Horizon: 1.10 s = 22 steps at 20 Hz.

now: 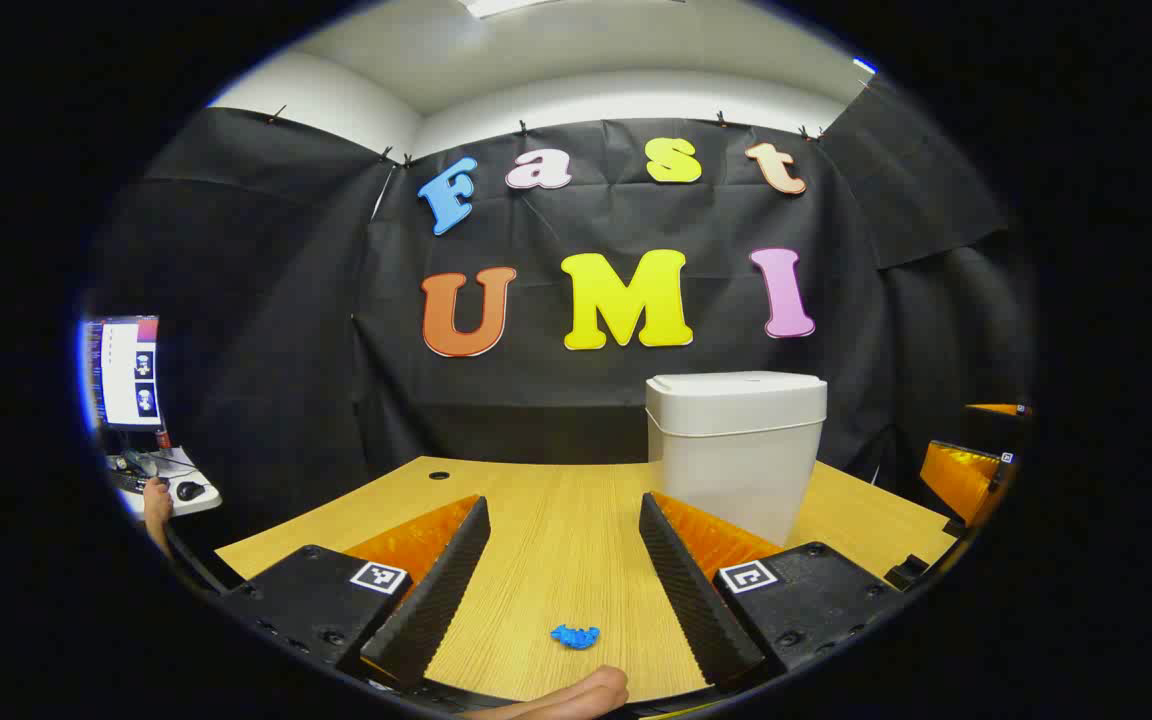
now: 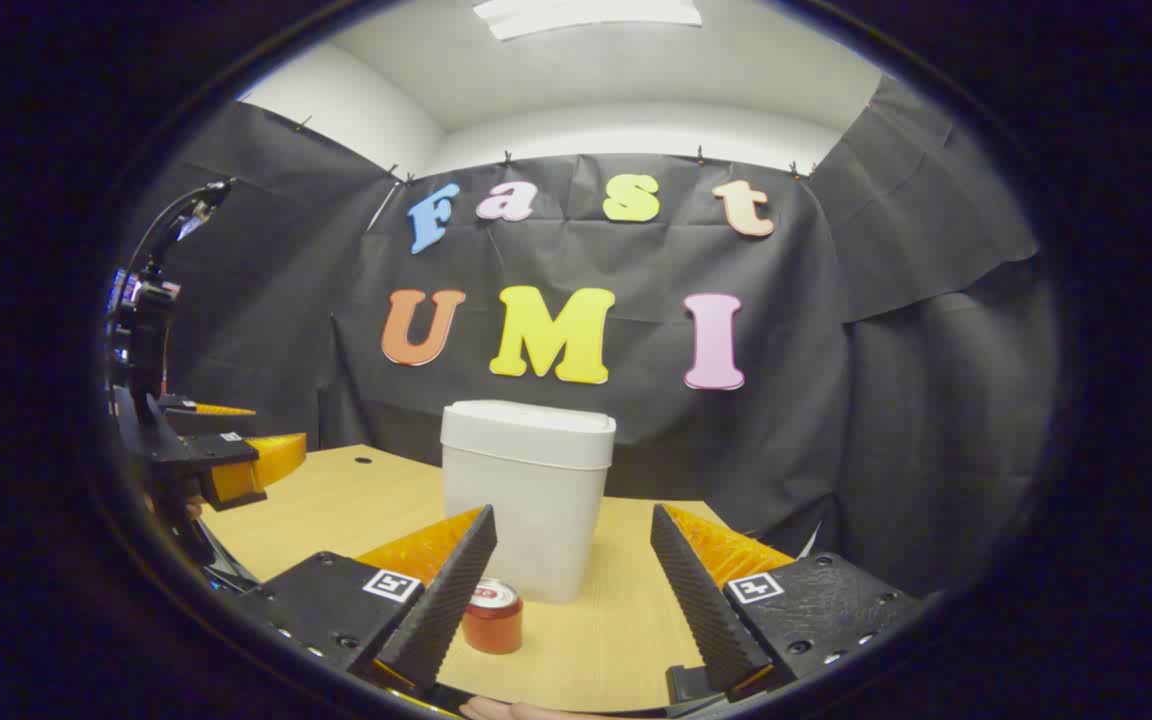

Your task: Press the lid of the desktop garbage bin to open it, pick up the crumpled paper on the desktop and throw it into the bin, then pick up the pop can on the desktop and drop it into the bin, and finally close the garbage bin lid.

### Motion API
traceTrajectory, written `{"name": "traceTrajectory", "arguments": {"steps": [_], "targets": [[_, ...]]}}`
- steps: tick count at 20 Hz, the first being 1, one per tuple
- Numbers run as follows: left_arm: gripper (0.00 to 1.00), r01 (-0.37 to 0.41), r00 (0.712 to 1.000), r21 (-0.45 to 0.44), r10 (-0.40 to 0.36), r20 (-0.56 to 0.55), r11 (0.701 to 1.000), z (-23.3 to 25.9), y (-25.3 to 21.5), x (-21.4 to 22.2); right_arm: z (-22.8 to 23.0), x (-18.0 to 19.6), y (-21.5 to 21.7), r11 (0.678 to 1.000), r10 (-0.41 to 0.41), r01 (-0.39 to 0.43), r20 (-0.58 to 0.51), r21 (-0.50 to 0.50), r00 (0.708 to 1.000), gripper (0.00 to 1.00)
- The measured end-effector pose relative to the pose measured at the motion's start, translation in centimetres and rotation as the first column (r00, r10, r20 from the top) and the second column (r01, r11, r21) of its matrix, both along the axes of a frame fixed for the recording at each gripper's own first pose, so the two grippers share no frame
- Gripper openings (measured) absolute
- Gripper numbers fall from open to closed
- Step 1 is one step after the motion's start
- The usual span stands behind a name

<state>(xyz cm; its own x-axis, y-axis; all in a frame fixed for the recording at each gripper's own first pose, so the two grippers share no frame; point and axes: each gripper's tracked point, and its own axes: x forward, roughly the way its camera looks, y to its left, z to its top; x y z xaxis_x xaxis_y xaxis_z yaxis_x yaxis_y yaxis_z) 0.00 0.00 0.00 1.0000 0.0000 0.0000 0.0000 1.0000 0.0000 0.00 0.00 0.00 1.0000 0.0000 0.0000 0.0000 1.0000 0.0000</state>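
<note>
With lid closed on the bin [image 2: 526, 500] at mid-tabletop [image 2: 626, 620], bring either released, empty hand-held gripper — left [image 1: 564, 560] or right [image 2: 571, 570] — squarely above and press straight down.

Off my task list: wooden desktop [image 1: 556, 510], lower centre, with a round cable hole [image 1: 439, 475] toward its far left corner. Computer monitor [image 1: 126, 372], lit, at the left edge; below it a small white side table [image 1: 198, 500] bearing a mouse [image 1: 190, 490]. Ceiling light panel [image 2: 588, 12], top centre.
</note>
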Motion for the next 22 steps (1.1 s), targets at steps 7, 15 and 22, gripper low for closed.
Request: {"name": "traceTrajectory", "arguments": {"steps": [7,15,22], "targets": [[0.98,0.020,0.997,-0.039,-0.022,-0.072,0.999,-1.8,-0.5,0.4,-0.9,0.8,-1.1,0.999,-0.027,0.028,-0.037,0.042,0.999,0.93],[0.97,-0.042,0.999,-0.077,0.040,-0.035,0.996,-0.6,2.0,0.7,-2.0,1.4,-0.7,0.999,-0.041,0.041,-0.059,0.000,0.997,0.95],[0.98,-0.028,0.999,-0.046,0.026,-0.038,0.999,-0.8,1.8,0.8,-1.9,2.7,-0.3,0.999,-0.037,0.038,-0.062,0.020,0.997,0.92]]}}
